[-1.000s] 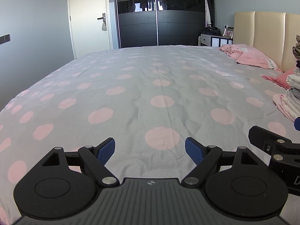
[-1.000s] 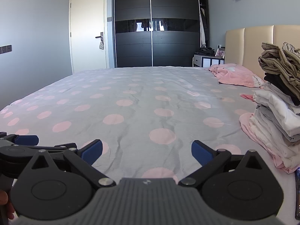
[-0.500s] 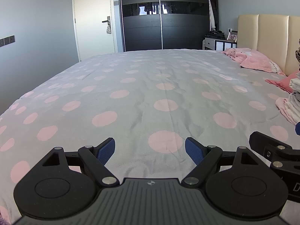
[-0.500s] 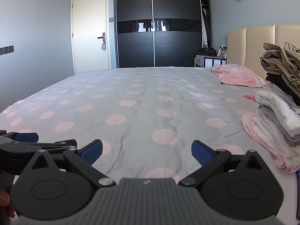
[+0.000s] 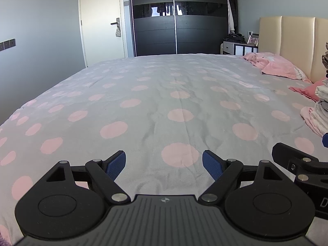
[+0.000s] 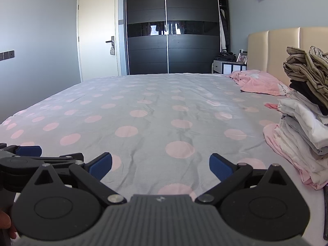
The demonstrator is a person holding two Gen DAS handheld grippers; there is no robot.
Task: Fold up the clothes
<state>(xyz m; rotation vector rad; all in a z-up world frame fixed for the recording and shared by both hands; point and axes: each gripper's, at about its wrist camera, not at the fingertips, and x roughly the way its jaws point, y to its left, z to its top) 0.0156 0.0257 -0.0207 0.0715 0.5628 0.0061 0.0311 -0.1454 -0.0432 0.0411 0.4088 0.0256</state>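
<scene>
- The stack of clothes (image 6: 303, 127) sits at the right edge of the bed (image 6: 155, 110), near the headboard (image 6: 272, 49), folded and piled.
- It lies to the right of both claws; the right claw (image 6: 160, 164) is nearer, the left claw (image 5: 164, 162) farther off.
- Both claws hang wide apart above bare spotted cover, holding and touching nothing.
- A pink pillow (image 6: 260, 83) lies beyond the stack.

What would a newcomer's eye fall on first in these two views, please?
First, the wide grey bedspread with pink dots filling the middle. Next, the stack of folded clothes at the right edge, near the beige headboard. Both grippers, left and right, hover open and empty in front.
</scene>
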